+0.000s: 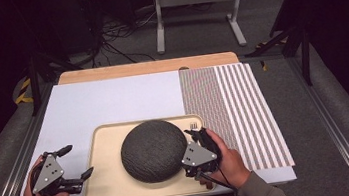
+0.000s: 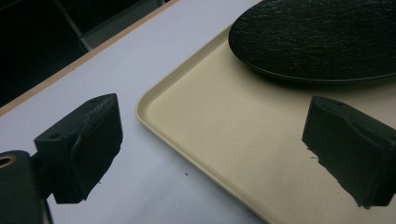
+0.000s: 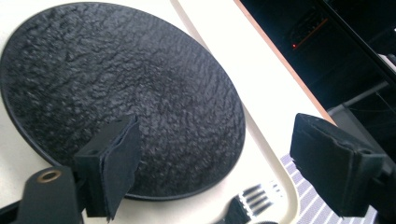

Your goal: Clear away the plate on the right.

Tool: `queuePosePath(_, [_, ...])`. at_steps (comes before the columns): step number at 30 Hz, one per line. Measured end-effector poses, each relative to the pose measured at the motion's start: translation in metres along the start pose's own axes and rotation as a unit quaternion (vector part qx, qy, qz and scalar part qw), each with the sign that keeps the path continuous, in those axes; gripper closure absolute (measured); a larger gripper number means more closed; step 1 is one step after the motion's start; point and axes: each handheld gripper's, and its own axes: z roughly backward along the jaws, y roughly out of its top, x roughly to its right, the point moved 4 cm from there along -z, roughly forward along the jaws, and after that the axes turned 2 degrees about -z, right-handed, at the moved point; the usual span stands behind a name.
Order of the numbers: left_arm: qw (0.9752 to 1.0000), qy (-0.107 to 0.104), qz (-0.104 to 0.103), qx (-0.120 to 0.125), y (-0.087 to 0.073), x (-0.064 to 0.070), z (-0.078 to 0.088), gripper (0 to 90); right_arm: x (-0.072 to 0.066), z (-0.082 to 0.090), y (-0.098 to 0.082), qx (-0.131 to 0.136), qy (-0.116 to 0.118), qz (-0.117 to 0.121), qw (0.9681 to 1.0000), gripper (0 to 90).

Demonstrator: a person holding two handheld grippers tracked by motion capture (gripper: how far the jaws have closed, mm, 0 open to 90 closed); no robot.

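Plate (image 1: 154, 151): dark, centre of frame on tray (image 1: 108, 187).
Left gripper (image 1: 76, 164): wide open, empty.
Right gripper (image 3: 210, 158): wide open, empty.
Risk: fork (image 3: 250, 203) beneath right jaws could be knocked.

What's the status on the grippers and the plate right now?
Left gripper open, empty, at tray's left edge. Right gripper open, empty, beside plate. Plate flat on tray, untouched. Fork by plate's edge, near right gripper.
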Motion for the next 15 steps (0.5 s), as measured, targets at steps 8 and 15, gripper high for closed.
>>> queuePosePath(8, [1.0000, 0.000, 0.000, 0.001, 0.000, 0.000, 0.000, 5.8, 0.010, 0.008, -0.012, -0.012, -0.024, -0.017, 0.9995, 16.5])
queuePosePath(15, [1.0000, -0.002, 0.000, 0.000, 0.000, 0.000, 0.000, 5.8, 0.018, 0.014, -0.021, -0.018, -0.039, -0.027, 0.9987, 16.0])
